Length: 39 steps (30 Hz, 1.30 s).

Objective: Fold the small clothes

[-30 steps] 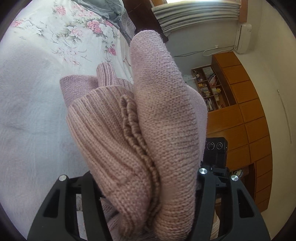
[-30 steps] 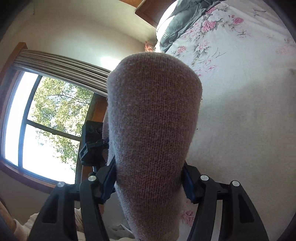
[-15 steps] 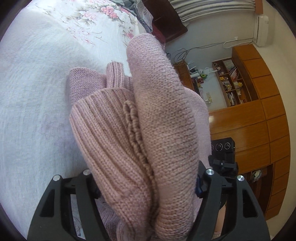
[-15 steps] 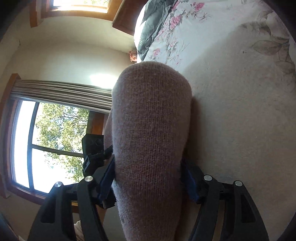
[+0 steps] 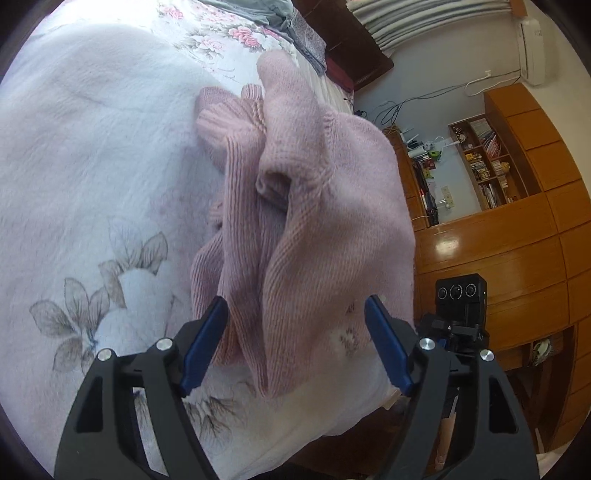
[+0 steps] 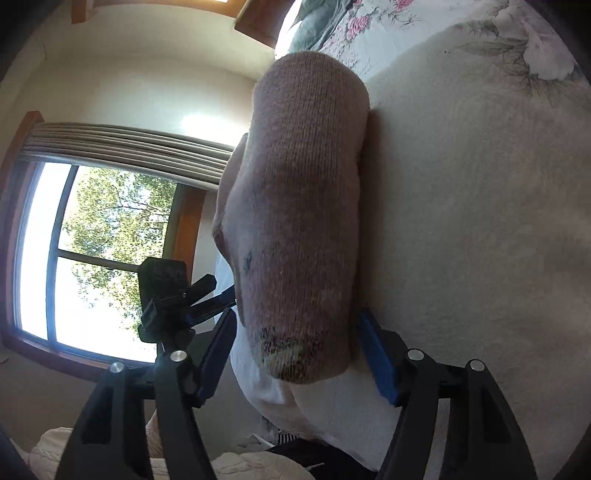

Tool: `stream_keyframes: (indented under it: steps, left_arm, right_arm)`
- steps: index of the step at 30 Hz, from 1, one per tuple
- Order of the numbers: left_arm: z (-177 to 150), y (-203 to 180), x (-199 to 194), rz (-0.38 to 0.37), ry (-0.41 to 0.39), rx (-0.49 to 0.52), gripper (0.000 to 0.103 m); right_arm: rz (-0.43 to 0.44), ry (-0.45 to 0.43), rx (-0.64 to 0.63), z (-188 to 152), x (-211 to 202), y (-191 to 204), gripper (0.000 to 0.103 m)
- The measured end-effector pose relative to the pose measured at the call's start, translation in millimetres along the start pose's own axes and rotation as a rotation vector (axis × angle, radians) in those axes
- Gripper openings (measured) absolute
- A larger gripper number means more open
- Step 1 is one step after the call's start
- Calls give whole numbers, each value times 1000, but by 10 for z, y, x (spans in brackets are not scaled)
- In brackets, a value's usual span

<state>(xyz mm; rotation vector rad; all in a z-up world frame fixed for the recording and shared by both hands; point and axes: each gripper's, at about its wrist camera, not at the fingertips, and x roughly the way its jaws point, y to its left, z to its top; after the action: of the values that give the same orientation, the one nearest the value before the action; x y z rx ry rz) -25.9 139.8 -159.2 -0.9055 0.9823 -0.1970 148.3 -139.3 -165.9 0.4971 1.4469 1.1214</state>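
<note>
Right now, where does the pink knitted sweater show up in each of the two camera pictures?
Left wrist view: the pink sweater fills the centre, lying bunched on the bed between the open fingers of the left hand-held gripper.
Right wrist view: the sweater rises up the centre, between the right hand-held gripper's fingers.
Shared landmark: the floral bedspread.

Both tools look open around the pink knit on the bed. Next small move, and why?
Probably back both tools straight out. The left tool and right tool stand open, and the pink sweater lies bunched on the blanket, so lifting could snag the fold.
</note>
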Motion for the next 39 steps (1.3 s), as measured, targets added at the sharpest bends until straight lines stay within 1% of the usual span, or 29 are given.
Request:
stream_keyframes:
  steps: [1, 2, 3, 4, 5, 6, 7, 8, 9, 10, 11, 13, 15, 16, 18, 20, 21, 22, 23, 24, 26, 27, 28, 29, 30, 32, 36, 39]
  left_arm:
    - [-42, 5, 64, 29, 15, 4, 71]
    - [-92, 29, 103, 67, 26, 10, 63]
    - [-92, 10, 144, 100, 31, 19, 56]
    - [-81, -4, 150, 125, 28, 29, 53]
    - [-67, -9, 143, 141, 24, 35, 49]
    - [-53, -11, 134, 152, 23, 41, 45]
    - [-42, 8, 126, 166, 25, 44, 44]
    - [-42, 41, 111, 176, 26, 46, 42]
    - [-40, 66, 102, 187, 27, 48, 42]
    - [-40, 84, 101, 209, 27, 50, 42]
    - [-50, 102, 108, 229, 33, 48, 45]
    - [-79, 164, 111, 233, 33, 29, 49]
    - [-115, 194, 93, 237, 20, 26, 52]
    - [-117, 179, 83, 251, 13, 32, 52]
    - [-143, 116, 40, 285, 2, 45, 57]
    - [-213, 43, -28, 317, -10, 66, 61]
    - [-227, -6, -63, 338, -17, 77, 65]
    - [-271, -78, -86, 358, -22, 89, 67]
    - [-304, -118, -122, 381, -26, 99, 71]
    - [-345, -168, -161, 410, -29, 108, 74]
    - [-390, -314, -204, 454, -39, 126, 79]
    - [-417, -372, -238, 462, -48, 134, 80]
    - [-450, -464, -252, 463, -58, 139, 81]
    - [-473, -547, -255, 464, -66, 142, 84]
    - [-491, -591, -278, 465, -72, 145, 85]
    - [-523, -676, -309, 472, -82, 148, 85]
    - [-601, -791, -347, 491, -94, 150, 85]
    - [-605, -819, -402, 514, -106, 163, 85]
  right_arm:
    - [-6, 13, -4, -19, 43, -7, 50]
    - [0, 19, -4, -18, 74, -1, 44]
    - [1, 15, -4, -17, 80, 7, 42]
    - [-9, 14, -15, -13, 72, 35, 35]
    - [-32, 14, -35, -67, 14, 82, 31]
    - [-62, 11, -54, -81, -5, 133, 29]
    - [-87, 13, -68, -88, -10, 169, 27]
    - [-107, 17, -74, -8, 69, 182, 27]
    - [-117, 21, -73, -7, 97, 178, 27]
    - [-121, 26, -69, -11, 128, 159, 27]
    - [-123, 28, -62, -11, 158, 147, 27]
    - [-125, 25, -51, 1, 191, 115, 27]
    - [-143, 15, -61, -6, 194, 129, 31]
    - [-169, 9, -72, -4, 222, 193, 39]
    - [-231, -9, -110, -54, 192, 313, 49]
    - [-301, -38, -142, -104, 106, 393, 64]
    - [-343, -50, -157, -114, 89, 451, 69]
    - [-389, -69, -174, -131, 72, 510, 81]
    - [-433, -90, -197, -152, 49, 580, 86]
    - [-481, -105, -219, -174, 38, 649, 88]
    - [-599, -121, -233, -198, 55, 768, 98]
    - [-651, -127, -234, -210, 120, 853, 98]
    - [-679, -134, -242, -225, 132, 897, 98]
    - [-690, -142, -249, -258, 164, 926, 98]
    - [-684, -149, -251, -281, 86, 920, 98]
    - [-675, -155, -241, -312, 110, 991, 98]
    - [-738, -180, -245, -405, 88, 1097, 98]
    - [-742, -205, -262, -492, 95, 1225, 98]
